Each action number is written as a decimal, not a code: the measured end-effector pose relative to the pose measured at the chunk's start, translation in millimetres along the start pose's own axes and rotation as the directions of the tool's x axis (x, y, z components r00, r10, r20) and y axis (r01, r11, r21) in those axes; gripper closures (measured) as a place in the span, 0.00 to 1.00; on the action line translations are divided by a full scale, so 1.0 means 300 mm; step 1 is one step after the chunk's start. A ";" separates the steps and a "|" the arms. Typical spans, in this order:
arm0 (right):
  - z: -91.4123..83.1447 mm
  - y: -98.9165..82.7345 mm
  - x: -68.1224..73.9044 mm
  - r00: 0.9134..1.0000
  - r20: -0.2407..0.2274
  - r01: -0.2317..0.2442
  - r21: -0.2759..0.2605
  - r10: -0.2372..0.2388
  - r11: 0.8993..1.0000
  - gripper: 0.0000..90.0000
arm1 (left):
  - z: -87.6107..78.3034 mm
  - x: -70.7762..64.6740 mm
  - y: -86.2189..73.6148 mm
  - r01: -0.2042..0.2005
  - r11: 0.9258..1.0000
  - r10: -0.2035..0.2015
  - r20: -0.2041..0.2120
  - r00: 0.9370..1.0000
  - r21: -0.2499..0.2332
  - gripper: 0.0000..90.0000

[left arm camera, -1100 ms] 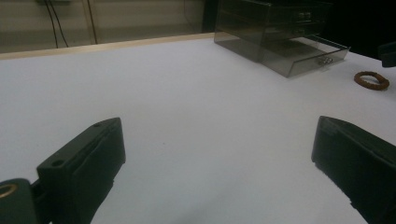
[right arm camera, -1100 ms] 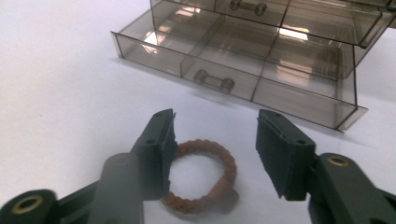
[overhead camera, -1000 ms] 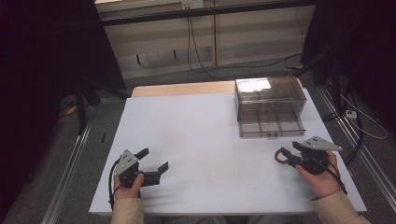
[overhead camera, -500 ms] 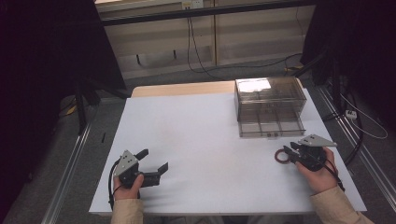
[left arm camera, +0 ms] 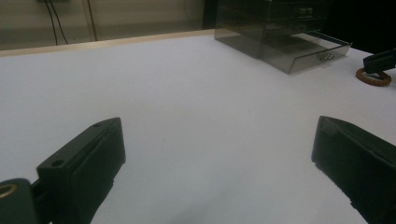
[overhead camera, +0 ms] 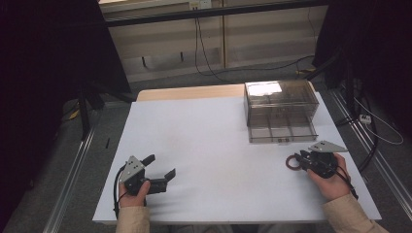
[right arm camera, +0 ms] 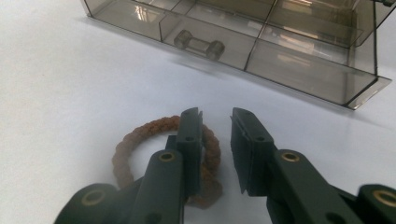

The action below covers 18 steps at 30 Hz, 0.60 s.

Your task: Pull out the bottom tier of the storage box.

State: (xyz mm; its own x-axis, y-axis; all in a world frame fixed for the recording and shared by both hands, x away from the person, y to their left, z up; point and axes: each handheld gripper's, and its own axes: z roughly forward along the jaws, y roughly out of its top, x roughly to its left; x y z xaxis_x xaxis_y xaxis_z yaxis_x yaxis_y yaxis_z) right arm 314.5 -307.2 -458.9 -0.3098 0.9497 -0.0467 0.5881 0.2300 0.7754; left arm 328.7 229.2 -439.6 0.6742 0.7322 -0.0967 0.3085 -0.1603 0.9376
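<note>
Right claw point(right arm camera: 215, 116) has just been closing, its jaws narrowly parted over the brown braided ring point(right arm camera: 140, 135), whose near-right rim lies under its left jaw, ungripped on the white surface point(overhead camera: 214, 145).

- Brown braided ring point(right arm camera: 140, 140), a twisted cord loop like a hair tie or bracelet, rusty brown.
- Lies flat on the white table top point(overhead camera: 218, 145), near the right front edge.
- Sits in front of the smoky clear drawer box point(overhead camera: 282, 104), apart from its pulled-out drawer point(right arm camera: 261, 42).
</note>
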 end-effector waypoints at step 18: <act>-0.021 0.010 -0.008 0.999 -0.035 -0.012 -0.005 0.012 1.000 0.95 | -0.001 0.001 0.001 -0.001 1.000 0.001 -0.001 1.000 -0.004 0.03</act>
State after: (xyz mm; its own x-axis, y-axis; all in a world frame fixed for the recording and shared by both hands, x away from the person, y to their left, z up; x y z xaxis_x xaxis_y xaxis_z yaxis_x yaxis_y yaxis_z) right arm 312.2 -310.2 -452.5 -0.3291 0.9442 -0.0153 0.5879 0.2175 0.7792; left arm 328.8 229.6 -439.2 0.6738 0.7327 -0.0957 0.3051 -0.1579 0.9391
